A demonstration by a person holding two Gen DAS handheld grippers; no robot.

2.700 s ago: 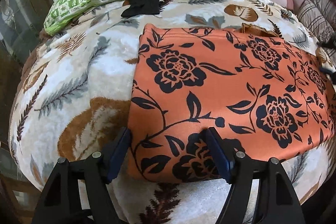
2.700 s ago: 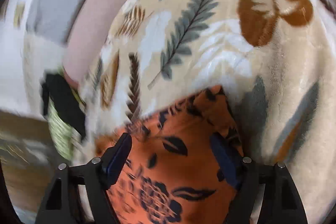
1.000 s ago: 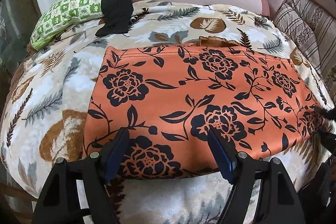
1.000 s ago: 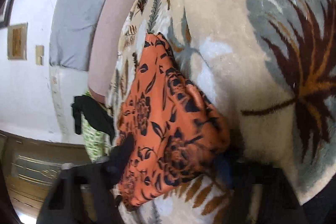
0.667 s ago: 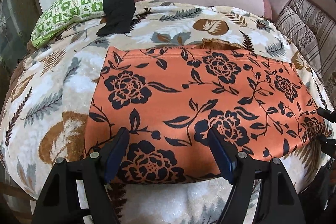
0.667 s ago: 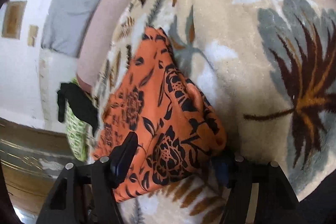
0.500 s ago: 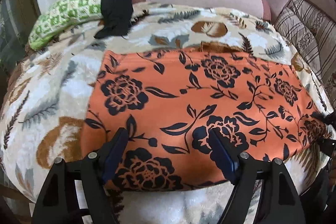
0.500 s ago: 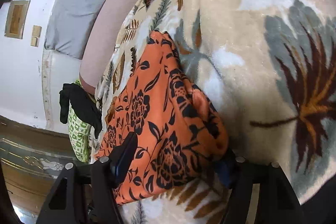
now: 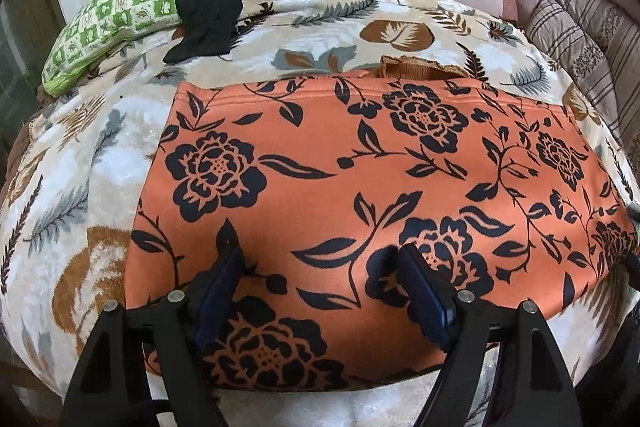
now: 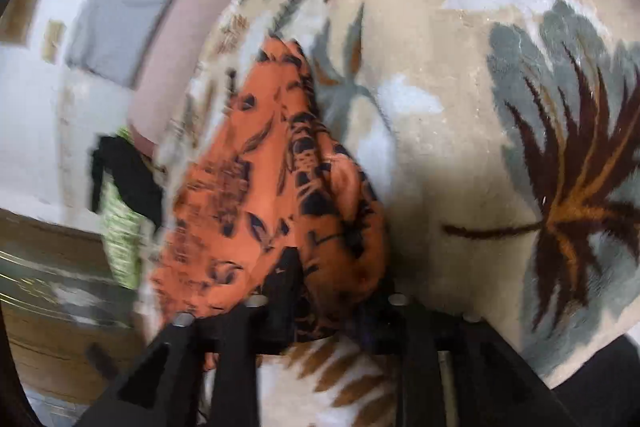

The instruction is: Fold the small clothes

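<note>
Your right gripper (image 10: 332,291) pinches the orange floral garment (image 9: 360,195)'s bunched corner on the leaf-print blanket (image 9: 92,163), your left gripper (image 9: 320,283) gapes wide over its near hem, so grab that limp, slippery edge.

The right wrist view is smeared by motion blur; the orange floral garment (image 10: 276,211) there shows only as bunched folds, its pattern unreadable; the right gripper (image 10: 332,287) sits half buried in that cloth, fingertips hidden, so its closure cannot be told; left of the garment, the black cloth (image 10: 124,179) and green pillow (image 10: 118,239) are mere streaks. In the left wrist view, the garment's (image 9: 360,195) near hem lies partly behind the left gripper (image 9: 320,279); its right corner runs off at the lens rim.
</note>
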